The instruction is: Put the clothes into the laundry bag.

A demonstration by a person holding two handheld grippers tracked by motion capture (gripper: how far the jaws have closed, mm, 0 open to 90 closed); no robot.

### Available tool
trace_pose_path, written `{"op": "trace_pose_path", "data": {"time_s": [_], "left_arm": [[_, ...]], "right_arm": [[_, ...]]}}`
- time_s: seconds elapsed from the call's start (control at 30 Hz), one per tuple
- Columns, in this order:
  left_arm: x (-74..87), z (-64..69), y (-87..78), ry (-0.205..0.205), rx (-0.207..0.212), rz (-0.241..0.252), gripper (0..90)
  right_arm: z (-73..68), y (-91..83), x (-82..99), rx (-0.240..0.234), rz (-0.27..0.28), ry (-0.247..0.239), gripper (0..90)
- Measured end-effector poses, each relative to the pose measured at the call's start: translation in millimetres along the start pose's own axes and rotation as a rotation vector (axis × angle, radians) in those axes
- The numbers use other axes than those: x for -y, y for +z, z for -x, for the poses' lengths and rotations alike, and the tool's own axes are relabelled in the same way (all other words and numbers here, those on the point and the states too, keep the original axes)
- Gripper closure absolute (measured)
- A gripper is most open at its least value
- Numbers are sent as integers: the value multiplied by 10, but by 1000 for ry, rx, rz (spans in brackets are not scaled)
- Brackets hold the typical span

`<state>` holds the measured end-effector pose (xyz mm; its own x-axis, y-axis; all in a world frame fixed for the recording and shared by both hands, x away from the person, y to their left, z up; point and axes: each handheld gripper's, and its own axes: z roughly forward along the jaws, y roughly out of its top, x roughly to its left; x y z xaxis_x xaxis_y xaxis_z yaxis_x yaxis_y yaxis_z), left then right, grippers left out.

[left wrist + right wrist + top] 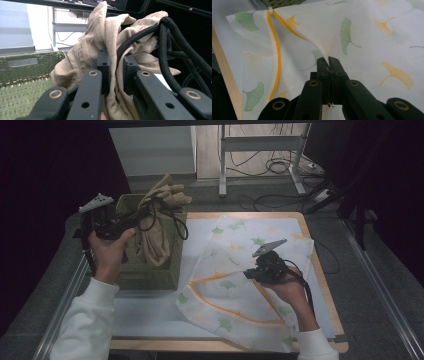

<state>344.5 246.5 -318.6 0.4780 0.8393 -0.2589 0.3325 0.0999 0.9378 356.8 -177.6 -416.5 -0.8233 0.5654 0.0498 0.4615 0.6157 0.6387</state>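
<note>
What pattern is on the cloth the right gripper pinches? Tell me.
Green and orange ginkgo leaves on the white cloth, clearest in the right gripper view.

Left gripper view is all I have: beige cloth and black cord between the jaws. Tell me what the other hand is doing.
Observer: The right gripper is shut on a pinch of the white leaf-print bag, pulling it up into a small peak.
Operator: Say where that bag lies.
Observer: It is spread flat on the table, to the right of the green woven basket.
Operator: Now place my cloth for me.
Observer: The beige cloth hangs from the left gripper above the basket, its lower end down inside it.
</note>
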Motion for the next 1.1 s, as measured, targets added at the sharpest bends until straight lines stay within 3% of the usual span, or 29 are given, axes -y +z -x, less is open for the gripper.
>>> {"op": "trace_pose_path", "data": {"time_s": [0.27,1.1], "left_arm": [[15,45,-39,-22,50,8,810],[54,301,-126,12,128,11,809]], "right_arm": [[-3,-1,-2,3,1,-3,874],[-5,-5,-3,5,3,-5,874]]}}
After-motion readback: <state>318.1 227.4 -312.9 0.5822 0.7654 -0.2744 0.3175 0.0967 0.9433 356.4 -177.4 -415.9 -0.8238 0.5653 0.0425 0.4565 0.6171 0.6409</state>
